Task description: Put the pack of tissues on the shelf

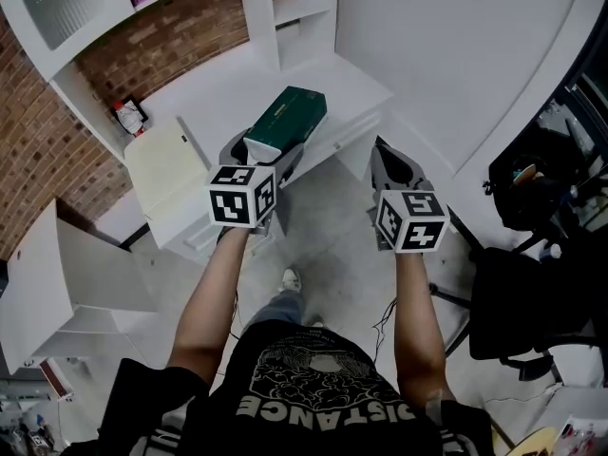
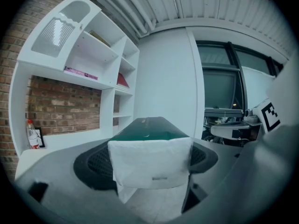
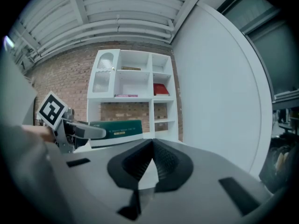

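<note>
Green tissue pack (image 1: 291,115), gripped by left tongs (image 1: 267,150)

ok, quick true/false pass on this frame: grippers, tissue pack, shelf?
1. The left gripper grips the tissue pack. True.
2. The right gripper is open. False: its fingers are together, with nothing between them.
3. The tissue pack lies on the shelf. False: the left gripper holds it up in front of the shelf.
4. A red item sits in an upper right shelf compartment. True.
</note>
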Demonstrator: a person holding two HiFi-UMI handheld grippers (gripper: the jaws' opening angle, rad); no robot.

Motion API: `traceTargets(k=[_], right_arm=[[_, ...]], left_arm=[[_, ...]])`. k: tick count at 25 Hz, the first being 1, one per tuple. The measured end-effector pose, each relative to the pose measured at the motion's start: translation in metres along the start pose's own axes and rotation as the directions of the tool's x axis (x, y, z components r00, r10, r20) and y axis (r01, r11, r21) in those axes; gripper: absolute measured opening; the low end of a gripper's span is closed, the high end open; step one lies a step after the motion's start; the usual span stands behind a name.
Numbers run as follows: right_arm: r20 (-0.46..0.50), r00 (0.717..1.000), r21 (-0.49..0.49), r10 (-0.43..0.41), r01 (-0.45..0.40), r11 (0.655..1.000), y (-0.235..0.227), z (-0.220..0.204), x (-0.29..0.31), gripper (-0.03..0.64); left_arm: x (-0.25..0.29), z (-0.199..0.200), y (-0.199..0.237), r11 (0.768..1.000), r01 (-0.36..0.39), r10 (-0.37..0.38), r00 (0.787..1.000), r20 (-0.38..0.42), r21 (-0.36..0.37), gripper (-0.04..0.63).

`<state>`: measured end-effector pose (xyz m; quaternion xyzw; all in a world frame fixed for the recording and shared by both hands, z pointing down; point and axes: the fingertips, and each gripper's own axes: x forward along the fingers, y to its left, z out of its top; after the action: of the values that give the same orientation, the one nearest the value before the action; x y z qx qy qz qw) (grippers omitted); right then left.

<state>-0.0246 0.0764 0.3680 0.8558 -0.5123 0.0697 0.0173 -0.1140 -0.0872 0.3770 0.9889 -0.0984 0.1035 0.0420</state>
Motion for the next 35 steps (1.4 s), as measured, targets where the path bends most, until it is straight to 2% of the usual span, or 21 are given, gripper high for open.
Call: traceTargets(k=[10, 27, 35], right_arm=[[-0.002, 1.0, -0.015, 0.006, -0.006, 1.0, -0.036, 0.003, 0.064, 0.003], [-0.036, 0.999, -0.017, 0.009, -0.01, 1.0, -0.096, 0.041, 0.252, 0.003], [-0.043, 0.999, -0.026, -0.002, 0.001, 1.0, -0.122, 0.053, 0.313, 0.003]], left_arm=[[0.071, 0.006, 0.025, 1.0, 0.002, -0.002, 1.0, 0.003, -0.002, 0.431], [0.243, 0.056, 0.116, 0.999, 0.04, -0.04, 0.999, -0.01, 0.01, 0.431], [0.302, 0.075, 0.146, 0.999, 0.049, -0.049, 0.999, -0.005, 0.016, 0.431]])
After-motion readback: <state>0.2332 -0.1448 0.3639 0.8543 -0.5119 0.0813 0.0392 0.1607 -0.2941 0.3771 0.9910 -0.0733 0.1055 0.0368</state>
